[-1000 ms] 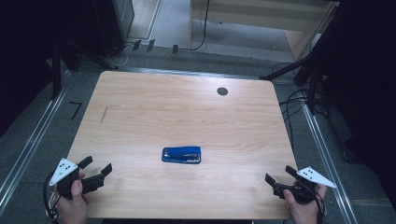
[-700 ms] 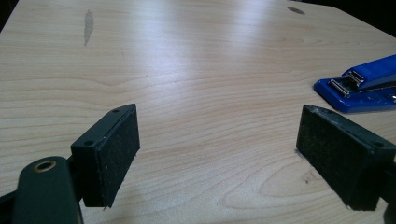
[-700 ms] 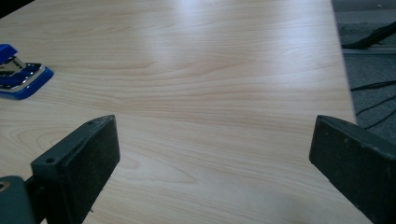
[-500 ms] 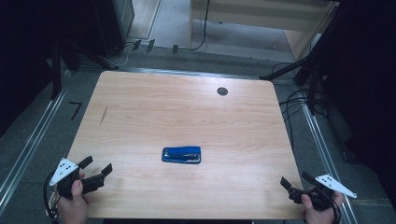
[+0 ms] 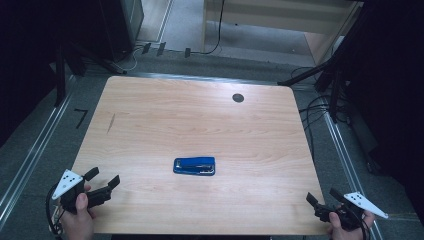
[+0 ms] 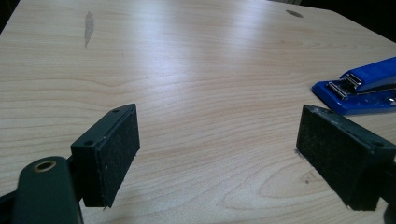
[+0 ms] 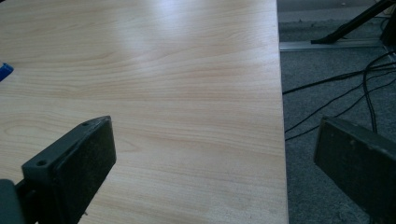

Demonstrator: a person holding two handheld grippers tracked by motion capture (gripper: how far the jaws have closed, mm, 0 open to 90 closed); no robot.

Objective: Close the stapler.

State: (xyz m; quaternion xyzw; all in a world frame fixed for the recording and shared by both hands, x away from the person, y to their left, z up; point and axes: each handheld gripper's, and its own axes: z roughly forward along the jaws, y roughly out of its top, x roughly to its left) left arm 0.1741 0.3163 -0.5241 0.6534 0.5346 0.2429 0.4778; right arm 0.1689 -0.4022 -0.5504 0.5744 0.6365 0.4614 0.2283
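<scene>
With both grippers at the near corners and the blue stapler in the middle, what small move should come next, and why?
Probably bring the left gripper forward toward the blue stapler. Its jaws stand open with nothing between them, and it is the nearer one, while the right gripper hangs at the table's corner edge.

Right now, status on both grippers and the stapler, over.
Left gripper open, empty, near-left corner. Right gripper open, empty, at near-right table edge. Blue stapler flat mid-table, untouched. Path to it clear.
</scene>
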